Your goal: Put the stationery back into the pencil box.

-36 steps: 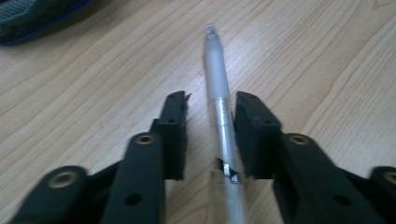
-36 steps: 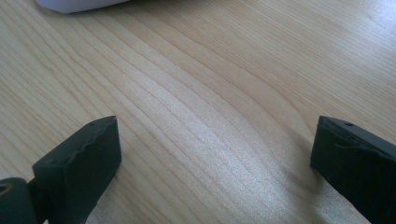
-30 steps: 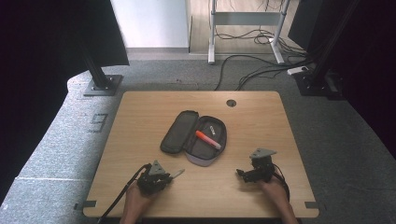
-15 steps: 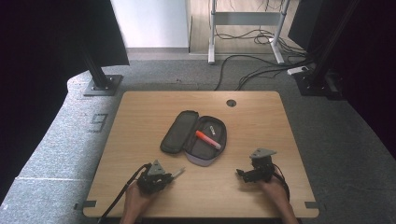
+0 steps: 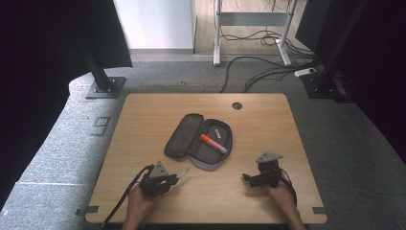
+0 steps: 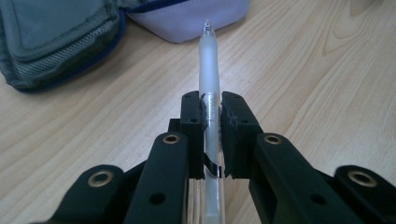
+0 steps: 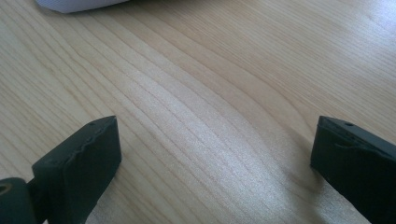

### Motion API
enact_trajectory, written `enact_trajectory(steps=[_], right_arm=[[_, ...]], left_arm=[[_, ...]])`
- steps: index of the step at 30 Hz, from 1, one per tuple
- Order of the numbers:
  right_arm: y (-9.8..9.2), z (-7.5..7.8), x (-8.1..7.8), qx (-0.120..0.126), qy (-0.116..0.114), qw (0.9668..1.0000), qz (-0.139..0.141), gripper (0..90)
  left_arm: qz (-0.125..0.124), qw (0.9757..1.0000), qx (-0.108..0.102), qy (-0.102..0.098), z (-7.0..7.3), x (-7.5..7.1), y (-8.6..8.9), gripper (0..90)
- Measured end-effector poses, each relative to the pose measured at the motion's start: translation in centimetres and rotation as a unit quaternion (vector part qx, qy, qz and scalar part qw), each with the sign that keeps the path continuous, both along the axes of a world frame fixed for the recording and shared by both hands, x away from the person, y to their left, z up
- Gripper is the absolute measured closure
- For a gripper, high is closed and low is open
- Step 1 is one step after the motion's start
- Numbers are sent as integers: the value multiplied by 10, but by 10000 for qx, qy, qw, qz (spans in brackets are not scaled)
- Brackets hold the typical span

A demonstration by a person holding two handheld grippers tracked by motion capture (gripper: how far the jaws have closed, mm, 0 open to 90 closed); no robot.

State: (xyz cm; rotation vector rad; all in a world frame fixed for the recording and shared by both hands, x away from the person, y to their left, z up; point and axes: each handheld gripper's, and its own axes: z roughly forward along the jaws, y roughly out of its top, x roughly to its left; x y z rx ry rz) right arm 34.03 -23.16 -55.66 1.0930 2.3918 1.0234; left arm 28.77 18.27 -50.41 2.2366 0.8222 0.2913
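A clear frosted pen (image 6: 208,88) is clamped between the closed jaws of the left gripper (image 6: 211,122), its tip pointing at the open grey pencil case (image 5: 198,141) just ahead on the wooden table (image 5: 268,120). An orange marker (image 5: 213,143) lies inside the case. The right gripper (image 7: 212,154), jaws spread wide and holding nothing, sits low over bare wood.
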Motion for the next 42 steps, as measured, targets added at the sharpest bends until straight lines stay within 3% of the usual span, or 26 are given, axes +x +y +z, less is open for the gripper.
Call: enact_trajectory(steps=[9,19,42], right_arm=[[0,0,0,-1,-1,10000,1,12],[0,0,0,5,1,10000,-4,12],[0,0,0,-2,0,10000,0,12]], left_arm=[[36,9999,-101,-106,14,9,-7,800],[74,9997,-200,-108,21,20,-14,800],[70,9994,-126,-301,45,54,-40,800]])
